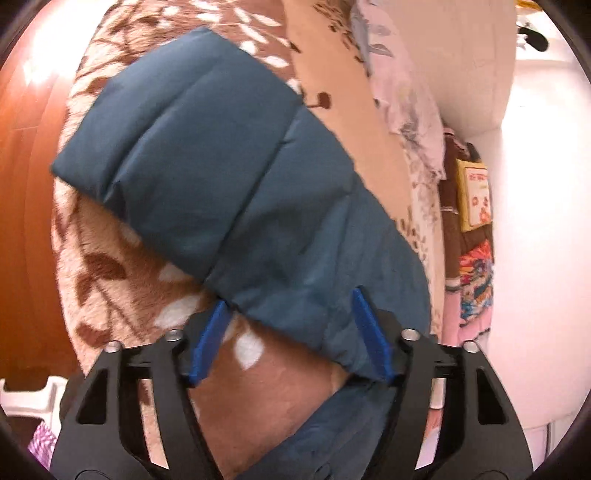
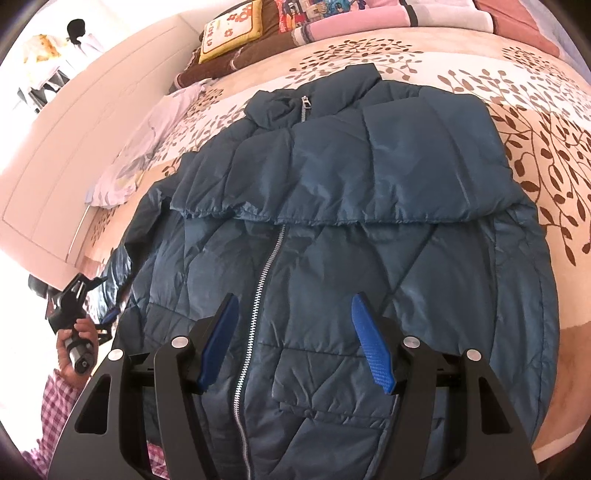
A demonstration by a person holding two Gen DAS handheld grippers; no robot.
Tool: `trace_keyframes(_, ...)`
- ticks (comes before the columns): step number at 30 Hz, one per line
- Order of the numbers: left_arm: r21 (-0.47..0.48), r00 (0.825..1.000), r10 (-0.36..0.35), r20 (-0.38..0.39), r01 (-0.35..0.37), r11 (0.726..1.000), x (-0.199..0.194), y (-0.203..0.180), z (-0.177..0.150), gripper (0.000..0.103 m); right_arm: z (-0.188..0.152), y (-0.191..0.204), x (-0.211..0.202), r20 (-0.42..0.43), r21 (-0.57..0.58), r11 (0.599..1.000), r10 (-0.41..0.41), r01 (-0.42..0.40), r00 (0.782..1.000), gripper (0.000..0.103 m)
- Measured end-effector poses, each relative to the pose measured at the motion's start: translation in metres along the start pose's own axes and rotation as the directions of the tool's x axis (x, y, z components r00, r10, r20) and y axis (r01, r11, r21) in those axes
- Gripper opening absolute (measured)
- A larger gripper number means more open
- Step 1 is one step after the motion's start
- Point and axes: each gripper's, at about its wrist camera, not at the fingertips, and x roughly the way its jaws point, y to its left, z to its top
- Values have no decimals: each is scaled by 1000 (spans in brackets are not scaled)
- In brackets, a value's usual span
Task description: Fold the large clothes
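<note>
A teal puffer jacket (image 2: 332,236) lies front up on the bed, zipper (image 2: 258,295) closed, with one sleeve (image 2: 369,177) folded across the chest. My right gripper (image 2: 293,332) is open and empty just above the jacket's lower front. My left gripper (image 1: 291,332) is open at the jacket's left side, its blue fingers (image 1: 369,332) straddling the edge of the other sleeve (image 1: 221,166), which lies out on the blanket. The left gripper also shows in the right wrist view (image 2: 107,314), held in a hand beside the jacket.
The jacket rests on a beige blanket with brown leaf print (image 2: 535,155). Pillows and folded bedding (image 2: 258,33) sit at the head of the bed by a white headboard (image 2: 74,140). A wooden floor (image 1: 26,184) borders the bed.
</note>
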Motion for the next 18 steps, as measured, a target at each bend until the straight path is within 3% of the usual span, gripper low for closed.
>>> trace_keyframes(3, -20, 1000, 23, -6, -23, 1000, 10, 1, 5, 45, -1, -3, 1, -3, 15, 1000, 5, -5, 1000, 63)
trace_keyframes(5, -34, 998, 58, 0, -58, 998, 9, 10, 14, 12, -2, -3, 3, -8, 21, 1000, 5, -5, 1000, 63)
trace_keyframes(7, -35, 999, 36, 15, -35, 999, 5, 12, 19, 5, -3, -3, 2, -8, 19, 1000, 7, -7, 1000, 63)
trace_keyframes(10, 30, 996, 32, 86, -35, 999, -14, 6, 19, 3, -3, -3, 2, -7, 14, 1000, 9, -9, 1000, 63)
trace_keyframes(14, 177, 983, -16, 180, -17, 984, -41, -33, 15, 2, -2, -6, 0, 2, 19, 1000, 13, -13, 1000, 63)
trace_keyframes(18, 369, 959, -121, 255, 19, 929, -76, -95, 4, 2, -2, -13, -7, 22, 30, 999, 15, -15, 1000, 63)
